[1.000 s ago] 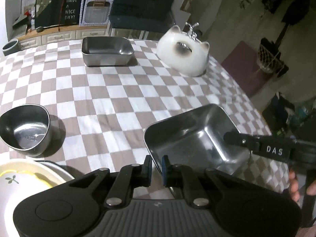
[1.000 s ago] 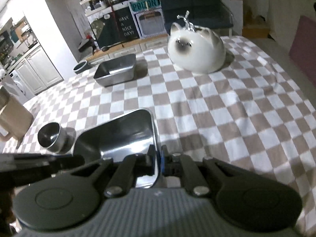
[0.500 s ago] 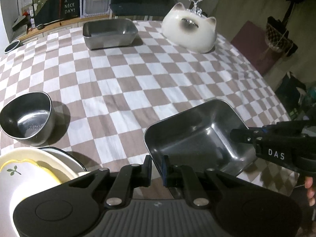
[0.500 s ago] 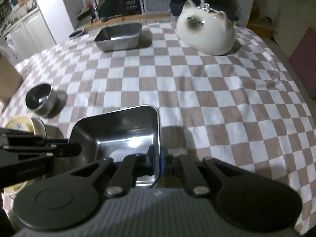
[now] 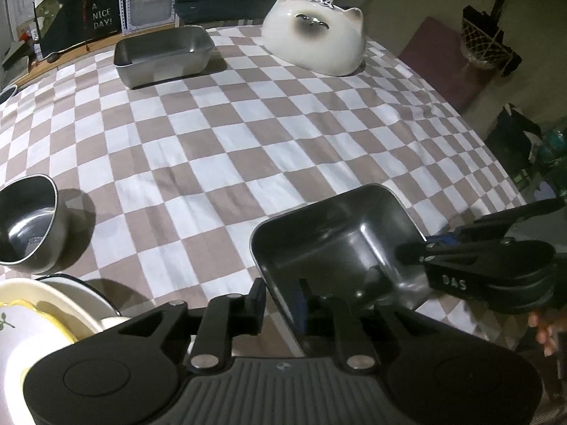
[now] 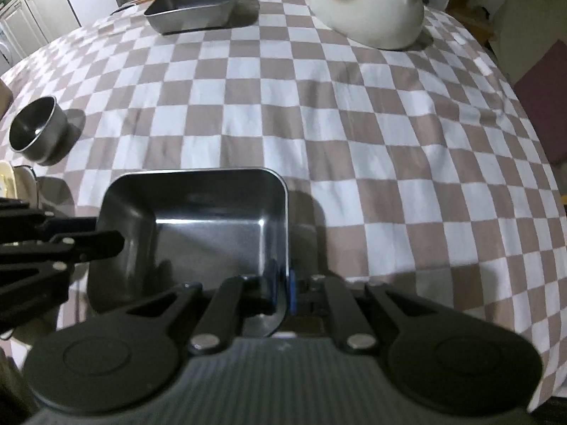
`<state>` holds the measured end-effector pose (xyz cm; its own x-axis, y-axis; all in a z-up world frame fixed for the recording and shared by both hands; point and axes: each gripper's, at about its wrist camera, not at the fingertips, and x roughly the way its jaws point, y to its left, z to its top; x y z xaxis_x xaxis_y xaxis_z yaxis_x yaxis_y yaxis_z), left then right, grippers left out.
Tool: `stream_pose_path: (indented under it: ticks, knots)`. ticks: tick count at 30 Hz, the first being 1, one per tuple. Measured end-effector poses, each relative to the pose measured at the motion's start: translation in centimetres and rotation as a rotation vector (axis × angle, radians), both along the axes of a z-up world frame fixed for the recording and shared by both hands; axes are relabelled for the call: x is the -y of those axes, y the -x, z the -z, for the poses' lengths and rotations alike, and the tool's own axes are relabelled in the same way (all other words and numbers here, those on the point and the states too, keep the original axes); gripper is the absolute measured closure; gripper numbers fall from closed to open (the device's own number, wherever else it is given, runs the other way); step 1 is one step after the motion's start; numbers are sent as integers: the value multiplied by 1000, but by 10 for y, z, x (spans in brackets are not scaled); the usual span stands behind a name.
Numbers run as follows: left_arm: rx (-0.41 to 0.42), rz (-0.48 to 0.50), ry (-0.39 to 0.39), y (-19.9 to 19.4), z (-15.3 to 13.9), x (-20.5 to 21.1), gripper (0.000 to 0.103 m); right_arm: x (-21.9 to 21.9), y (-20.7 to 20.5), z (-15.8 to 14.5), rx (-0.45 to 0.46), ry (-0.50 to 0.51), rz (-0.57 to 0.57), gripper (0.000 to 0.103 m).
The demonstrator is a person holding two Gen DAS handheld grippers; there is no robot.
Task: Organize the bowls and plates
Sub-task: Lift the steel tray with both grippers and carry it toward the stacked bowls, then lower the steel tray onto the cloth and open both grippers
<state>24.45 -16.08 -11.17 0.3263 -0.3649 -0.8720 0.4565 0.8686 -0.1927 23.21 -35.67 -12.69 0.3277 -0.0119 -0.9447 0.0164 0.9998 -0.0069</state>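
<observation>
left gripper [image 5: 280, 301]: jaws opening, a narrow gap showing, the near-left rim of the square steel tray [image 5: 333, 237] standing between the fingers; pads no longer pressing it that i can see. right gripper [image 6: 282, 288]: fingers nearly closed, blue pads pinching the tray's right wall. the tray is sitting low at the near edge of the checkered tablecloth [image 5: 248, 134], between the two tools.

left view only: stacked cream plates [image 5: 42, 315] at the near left, one with a green sprig, and a person's fingertips [image 5: 542, 329] behind the right tool. right view only: white cabinets [image 6: 32, 10] at far left; the plates show there as a sliver. both views: round steel bowl [image 5: 28, 226] at left, rectangular steel pan [image 5: 163, 55] far, cat-faced ceramic dish [image 5: 315, 46] far right.

against a second ago: both grippers are lower and tipped more steeply, the table filling more of each view; the left jaws were then tight on the rim, now parting. the right grip is staying clamped.
</observation>
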Motion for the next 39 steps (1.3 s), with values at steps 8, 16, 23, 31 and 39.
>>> stream_pose_path:
  ticks: [8,16,23,31,39]
  knots:
    - [5,32,-2,2,0,1,84,25,-2,9,-19,-142,72,91]
    - [9,48,-34,2,3,7,84,26,-3,12,-27,-130,69,92]
    - [5,40,-53,1,4,7,84,26,-3,12,-32,-133,73,90]
    - [4,45,-55,1,4,7,84,26,-3,11,-28,-131,73,90]
    - [10,25,-56,4,-2,6,81,27,0,5,-23,-123,64,60]
